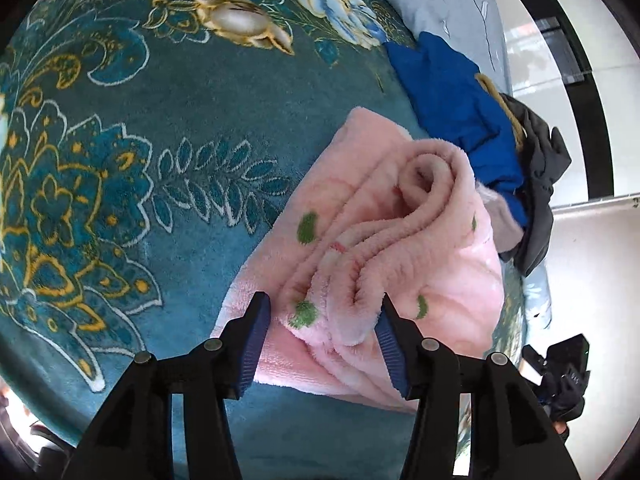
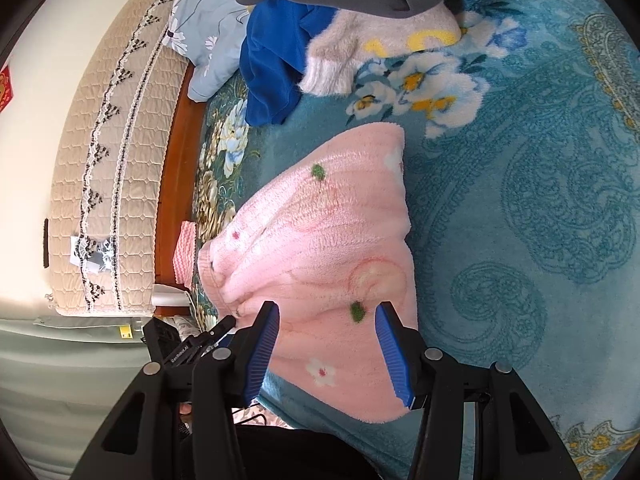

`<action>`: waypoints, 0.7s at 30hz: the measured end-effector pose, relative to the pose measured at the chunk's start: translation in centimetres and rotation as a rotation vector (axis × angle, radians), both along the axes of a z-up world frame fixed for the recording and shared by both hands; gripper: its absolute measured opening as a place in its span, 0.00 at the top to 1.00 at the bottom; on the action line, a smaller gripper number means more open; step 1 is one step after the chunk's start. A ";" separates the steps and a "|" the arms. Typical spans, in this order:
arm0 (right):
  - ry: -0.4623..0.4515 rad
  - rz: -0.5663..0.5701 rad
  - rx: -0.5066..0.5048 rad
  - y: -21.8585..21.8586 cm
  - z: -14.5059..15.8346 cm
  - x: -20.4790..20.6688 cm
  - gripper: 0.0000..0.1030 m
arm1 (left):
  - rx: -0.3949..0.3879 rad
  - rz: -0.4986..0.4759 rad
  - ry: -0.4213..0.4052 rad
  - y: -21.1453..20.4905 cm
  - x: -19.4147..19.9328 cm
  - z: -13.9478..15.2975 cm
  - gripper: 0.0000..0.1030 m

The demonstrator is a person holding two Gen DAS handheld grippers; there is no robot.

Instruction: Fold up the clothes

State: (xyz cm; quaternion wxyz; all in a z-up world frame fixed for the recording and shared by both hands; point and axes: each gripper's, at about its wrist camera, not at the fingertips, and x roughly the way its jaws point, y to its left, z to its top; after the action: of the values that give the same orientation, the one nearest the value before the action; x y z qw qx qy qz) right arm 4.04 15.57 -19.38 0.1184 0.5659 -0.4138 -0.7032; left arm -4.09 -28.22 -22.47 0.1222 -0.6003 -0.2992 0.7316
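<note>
I see a teal floral blanket [image 2: 520, 184] covering the bed, patterned with gold and white flowers. At the bed's far edge lies a grey-blue flowered pillow [image 2: 208, 40]. Beyond the bed's side I make out a reddish wooden frame [image 2: 172, 184] and a beige quilted cover [image 2: 120, 152] trimmed with black-and-white lace. A red paper decoration [image 2: 5, 84] hangs on the pale wall. In the left wrist view, a dark window frame [image 1: 576, 64] crosses the bright background.

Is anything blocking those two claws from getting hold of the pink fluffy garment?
Nothing visible does. The left gripper is open with bunched folds of the pink garment between its fingers, and the right gripper is open right over the same garment.
</note>
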 end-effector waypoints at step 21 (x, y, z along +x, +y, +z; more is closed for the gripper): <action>0.027 0.017 -0.002 -0.4 -0.2 -1.5 0.48 | -0.081 0.005 0.080 -0.6 1.1 1.9 0.66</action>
State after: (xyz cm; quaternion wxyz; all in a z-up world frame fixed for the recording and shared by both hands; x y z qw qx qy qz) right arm 2.56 15.20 -19.57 0.1306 0.5597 -0.4082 -0.7092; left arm -3.01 -28.85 -20.62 0.1078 -0.5742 -0.2656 0.7669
